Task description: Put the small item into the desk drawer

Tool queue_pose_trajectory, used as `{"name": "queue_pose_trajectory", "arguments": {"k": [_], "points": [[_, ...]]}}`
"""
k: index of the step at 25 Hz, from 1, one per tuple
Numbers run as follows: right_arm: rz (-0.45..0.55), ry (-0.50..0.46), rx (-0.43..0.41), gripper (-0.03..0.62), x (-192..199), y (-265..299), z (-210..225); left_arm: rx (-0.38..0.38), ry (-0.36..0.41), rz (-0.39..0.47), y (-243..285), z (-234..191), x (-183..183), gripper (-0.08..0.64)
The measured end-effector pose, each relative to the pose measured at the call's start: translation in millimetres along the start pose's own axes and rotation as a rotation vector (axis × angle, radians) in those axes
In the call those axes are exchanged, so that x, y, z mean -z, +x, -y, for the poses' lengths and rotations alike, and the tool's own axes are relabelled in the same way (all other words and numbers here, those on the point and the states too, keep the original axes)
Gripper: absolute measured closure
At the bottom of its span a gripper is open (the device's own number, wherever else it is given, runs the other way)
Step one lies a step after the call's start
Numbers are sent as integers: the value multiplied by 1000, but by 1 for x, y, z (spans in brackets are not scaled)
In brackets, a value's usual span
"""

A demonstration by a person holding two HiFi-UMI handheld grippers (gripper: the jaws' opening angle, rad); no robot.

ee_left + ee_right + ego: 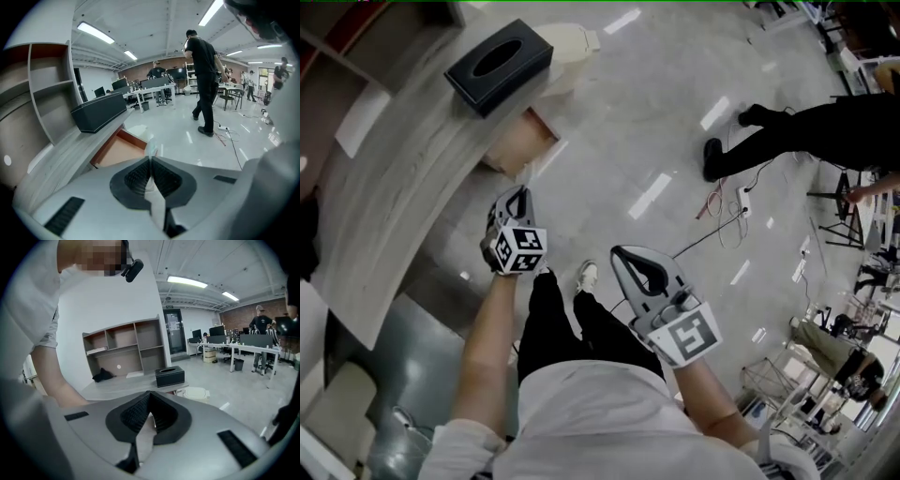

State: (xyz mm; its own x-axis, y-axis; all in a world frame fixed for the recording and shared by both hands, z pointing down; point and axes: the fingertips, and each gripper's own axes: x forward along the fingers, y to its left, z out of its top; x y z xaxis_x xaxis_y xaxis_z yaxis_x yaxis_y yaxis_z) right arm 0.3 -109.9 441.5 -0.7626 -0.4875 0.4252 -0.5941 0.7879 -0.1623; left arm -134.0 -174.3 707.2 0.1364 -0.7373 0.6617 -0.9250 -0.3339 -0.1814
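The left gripper [517, 193] is hovering beside the open desk drawer [518, 142] with its 2 jaws pressed together. The right gripper [619, 252] is hanging closed on nothing above the floor [675, 122]. Where the small item is lying, I cannot tell.

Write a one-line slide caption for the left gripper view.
Closed left gripper aimed at the open desk drawer, black tissue box on the desk above.

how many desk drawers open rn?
1. The open drawer sticks out from under the edge of the desk, just below the black tissue box. Closed ones may be hidden beneath the desktop.
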Motion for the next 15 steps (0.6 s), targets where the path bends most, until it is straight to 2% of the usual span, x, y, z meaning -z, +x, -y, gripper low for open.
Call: {"name": "queue_pose_trajectory", "arguments": {"k": [8, 15], "points": [[-19, 25, 41, 569, 8, -1, 9, 22, 7, -74, 41, -1, 15, 541], [-32, 39, 70, 571, 15, -1, 16, 40, 16, -175, 74, -4, 36, 540]]}}
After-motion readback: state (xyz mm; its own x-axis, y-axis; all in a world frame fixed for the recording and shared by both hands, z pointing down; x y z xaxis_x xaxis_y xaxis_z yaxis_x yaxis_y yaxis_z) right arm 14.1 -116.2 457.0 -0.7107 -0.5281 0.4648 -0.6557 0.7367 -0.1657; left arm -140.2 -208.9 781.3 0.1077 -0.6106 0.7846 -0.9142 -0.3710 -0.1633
